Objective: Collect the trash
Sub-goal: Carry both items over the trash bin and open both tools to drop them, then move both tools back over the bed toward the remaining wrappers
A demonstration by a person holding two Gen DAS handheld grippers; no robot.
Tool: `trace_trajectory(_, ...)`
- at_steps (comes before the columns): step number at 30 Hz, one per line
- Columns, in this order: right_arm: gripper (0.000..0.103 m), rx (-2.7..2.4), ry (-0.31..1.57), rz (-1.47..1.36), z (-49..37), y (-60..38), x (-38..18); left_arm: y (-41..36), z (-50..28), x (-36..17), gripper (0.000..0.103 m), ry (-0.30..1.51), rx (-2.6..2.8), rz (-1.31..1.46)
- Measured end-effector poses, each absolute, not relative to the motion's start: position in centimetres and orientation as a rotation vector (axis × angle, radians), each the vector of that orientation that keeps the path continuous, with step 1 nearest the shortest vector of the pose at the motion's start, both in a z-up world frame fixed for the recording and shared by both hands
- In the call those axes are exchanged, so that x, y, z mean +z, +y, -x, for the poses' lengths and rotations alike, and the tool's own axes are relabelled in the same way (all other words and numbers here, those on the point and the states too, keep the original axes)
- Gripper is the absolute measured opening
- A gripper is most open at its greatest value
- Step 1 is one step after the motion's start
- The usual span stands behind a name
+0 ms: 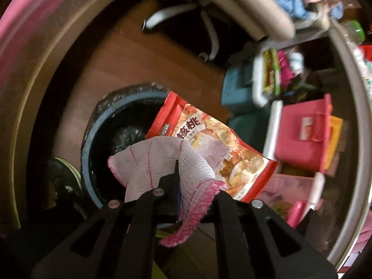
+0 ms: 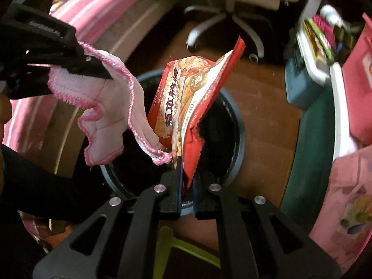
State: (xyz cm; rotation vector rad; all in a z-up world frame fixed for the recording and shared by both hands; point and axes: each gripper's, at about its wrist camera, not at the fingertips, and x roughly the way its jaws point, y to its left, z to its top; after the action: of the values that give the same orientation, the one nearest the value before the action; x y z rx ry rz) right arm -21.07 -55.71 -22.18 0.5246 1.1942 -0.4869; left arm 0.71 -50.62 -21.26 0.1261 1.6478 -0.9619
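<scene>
My left gripper (image 1: 180, 174) is shut on a white gauze cloth with pink trim (image 1: 162, 162); the cloth drapes over its fingers. In the right wrist view the left gripper (image 2: 102, 74) comes in from the upper left with the cloth (image 2: 111, 107) hanging from it. My right gripper (image 2: 187, 174) is shut on the lower corner of a red snack wrapper (image 2: 186, 102) and holds it upright above a round bin with a black liner (image 2: 237, 144). The wrapper (image 1: 209, 139) and the bin (image 1: 93, 139) also show in the left wrist view, below and beyond the cloth.
The bin stands on a brown wood floor (image 1: 139, 58). An office chair base (image 2: 223, 21) is behind it. Teal and white storage boxes (image 1: 244, 88) and a pink box (image 1: 302, 134) crowd the right side. Pink bedding (image 2: 97, 7) is at the left.
</scene>
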Motion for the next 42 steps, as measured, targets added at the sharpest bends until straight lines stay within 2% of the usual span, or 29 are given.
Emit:
trace_trajectory(8,0.01,-0.506,1.26,-0.573,20.4,-56.2,-23.6,-53.4,-1.9,-26.2,0.007,1.791,-0.909,-0.134)
trace_trajectory(11,0.01,-0.509,1.277,-0.573,20.0,-56.7,-24.0,-54.0,-1.9,-27.5,0.011,1.843,-0.892,-0.124)
trace_trajectory(13,0.012,-0.51,1.286,-0.569,20.0,-56.7,-24.0,-54.0,-1.8,-28.1,0.018,1.86,-0.878,-0.137)
trace_trajectory(17,0.028,-0.517,1.289,-0.546,19.7,-56.1,-23.7,-53.6,-2.1,-28.6,0.047,1.882,-0.859,-0.123)
trace_trajectory(21,0.047,-0.52,1.271,-0.548,19.4,-55.3,-22.8,-52.7,-2.6,-28.3,0.06,1.877,-0.843,-0.099)
trace_trajectory(23,0.054,-0.515,1.256,-0.552,19.3,-55.0,-22.2,-52.1,-2.9,-28.0,0.06,1.872,-0.834,-0.075)
trace_trajectory(27,0.077,-0.501,1.162,-0.544,18.9,-54.7,-19.7,-50.8,-3.3,-27.0,0.065,1.842,-0.819,-0.051)
trace_trajectory(29,0.081,-0.524,1.094,-0.507,18.7,-54.4,-17.9,-50.1,-3.5,-26.1,0.067,1.818,-0.815,-0.036)
trace_trajectory(36,0.081,-0.651,0.879,-0.217,18.2,-52.1,-11.6,-46.6,-4.4,-21.8,0.07,1.69,-0.782,0.046)
trace_trajectory(42,0.081,-0.515,0.817,-0.194,17.1,-49.4,-7.7,-42.7,-4.7,-16.0,0.07,1.491,-0.772,0.143)
